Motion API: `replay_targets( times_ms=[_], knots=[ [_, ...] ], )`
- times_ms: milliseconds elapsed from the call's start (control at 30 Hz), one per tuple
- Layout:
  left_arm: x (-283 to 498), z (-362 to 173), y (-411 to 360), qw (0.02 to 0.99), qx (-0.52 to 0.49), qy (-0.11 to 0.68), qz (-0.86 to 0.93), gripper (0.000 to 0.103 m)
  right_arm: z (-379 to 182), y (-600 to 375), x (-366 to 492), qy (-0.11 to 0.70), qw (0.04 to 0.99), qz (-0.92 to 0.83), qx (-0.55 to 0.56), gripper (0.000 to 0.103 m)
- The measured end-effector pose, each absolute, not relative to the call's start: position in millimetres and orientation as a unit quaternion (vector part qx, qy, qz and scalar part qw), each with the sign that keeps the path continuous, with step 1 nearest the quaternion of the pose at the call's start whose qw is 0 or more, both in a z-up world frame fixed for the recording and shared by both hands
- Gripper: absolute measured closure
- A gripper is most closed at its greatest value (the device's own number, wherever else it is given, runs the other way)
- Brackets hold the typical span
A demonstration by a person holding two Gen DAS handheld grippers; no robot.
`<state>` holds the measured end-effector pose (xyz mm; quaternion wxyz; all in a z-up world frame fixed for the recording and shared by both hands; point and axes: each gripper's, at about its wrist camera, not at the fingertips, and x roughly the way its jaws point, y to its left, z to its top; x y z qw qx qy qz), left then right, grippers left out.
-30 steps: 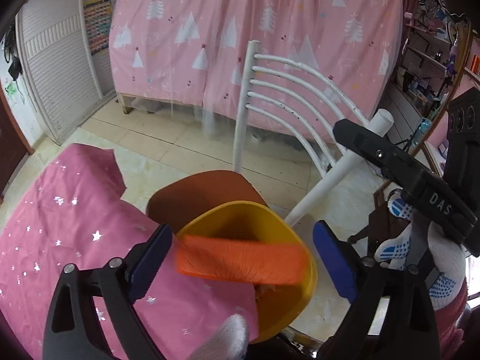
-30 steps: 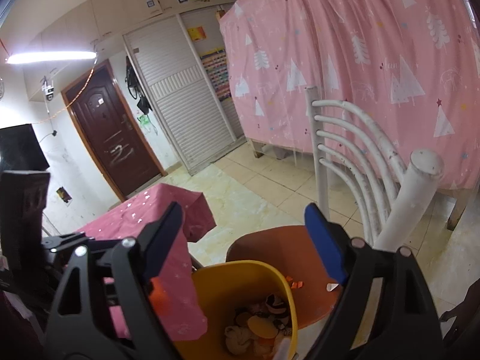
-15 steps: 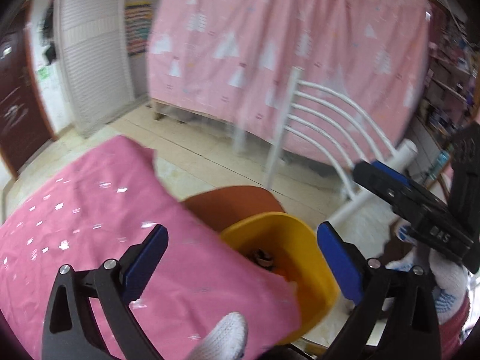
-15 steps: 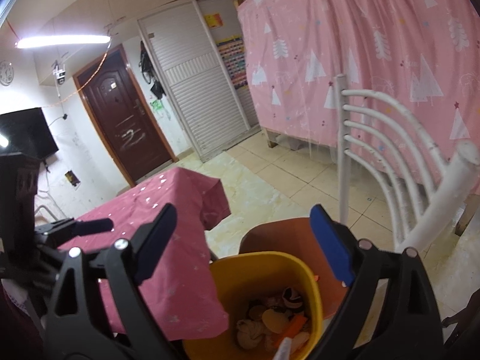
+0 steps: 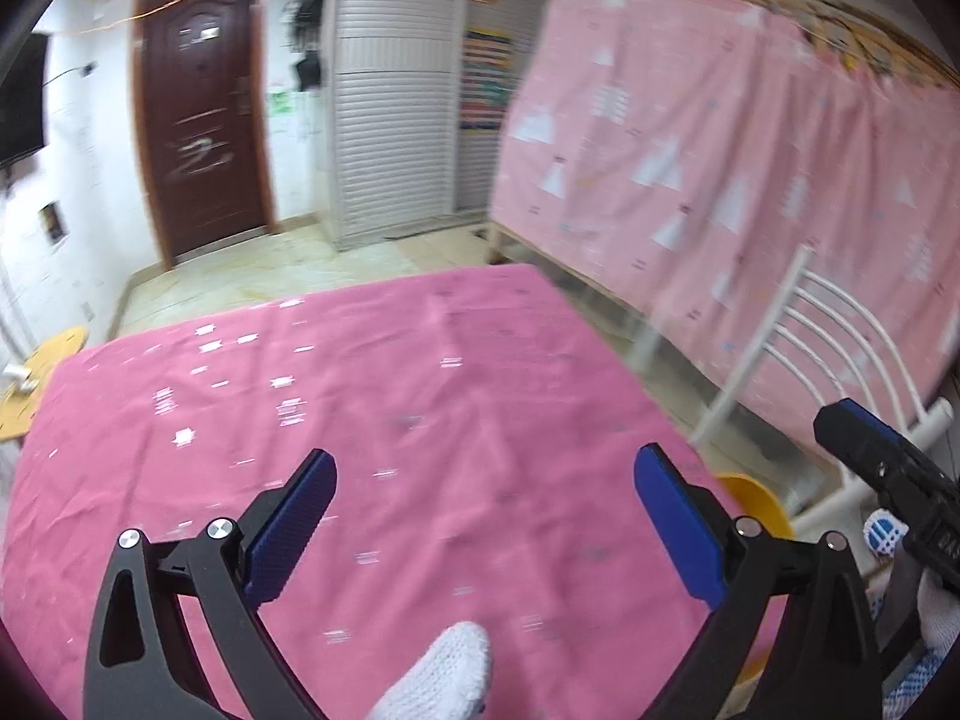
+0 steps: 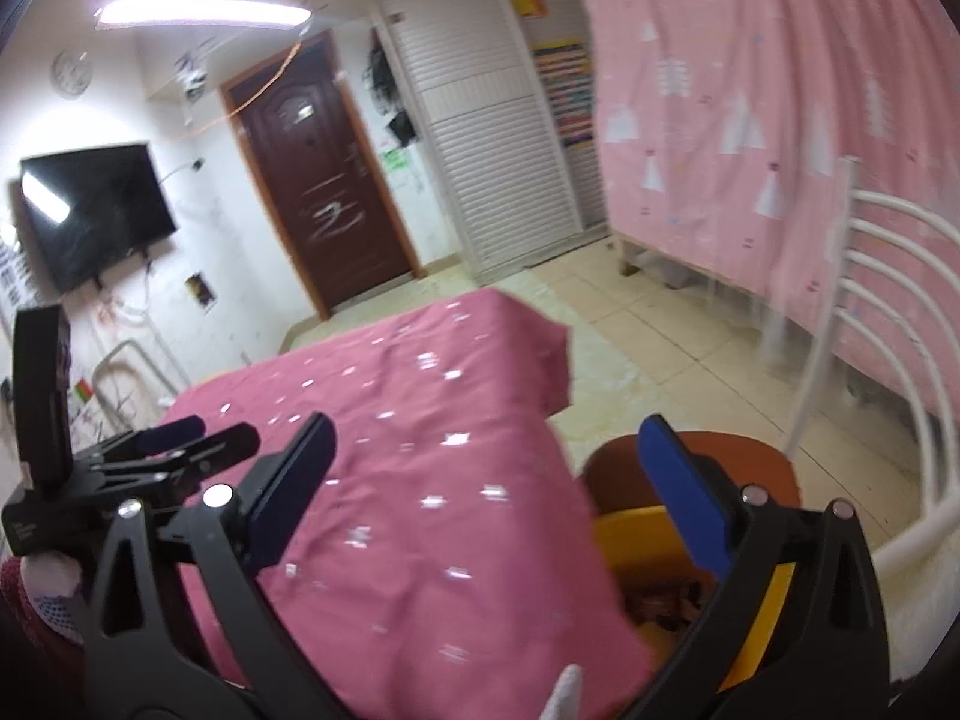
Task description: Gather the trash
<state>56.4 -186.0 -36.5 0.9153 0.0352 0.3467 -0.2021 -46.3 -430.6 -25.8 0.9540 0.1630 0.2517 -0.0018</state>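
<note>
Both grippers empty — left gripper (image 5: pixel 483 519) agape, right gripper (image 6: pixel 501 480) just widened. Round yellow plastic bin (image 6: pixel 645 540) loaded; I'd scan the pink star-print tablecloth (image 5: pixel 420 396) next — no trash visible.

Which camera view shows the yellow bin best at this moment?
The right wrist view. There the yellow bin shows its rim, wall and some trash inside, though the right gripper covers part. In the left wrist view only a small piece of its rim shows past the pink tablecloth.
</note>
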Motion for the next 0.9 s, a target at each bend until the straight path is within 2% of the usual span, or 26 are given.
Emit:
replay_targets(
  times_ms=[300, 467, 900],
  knots=[
    [68, -41, -100, 0.940, 0.013, 0.327, -0.100, 0.012, -25, -334, -6, 0.240, 0.964, 0.077, 0.083, 0.006],
    [68, -47, -64, 0.947, 0.008, 0.318, -0.050, 0.012, -26, -308, 7, 0.236, 0.962, 0.111, 0.077, 0.006],
    [71, -56, -26, 0.952, -0.023, 0.306, -0.003, 0.012, -37, -279, 27, 0.250, 0.955, 0.146, 0.062, 0.006]
  ],
)
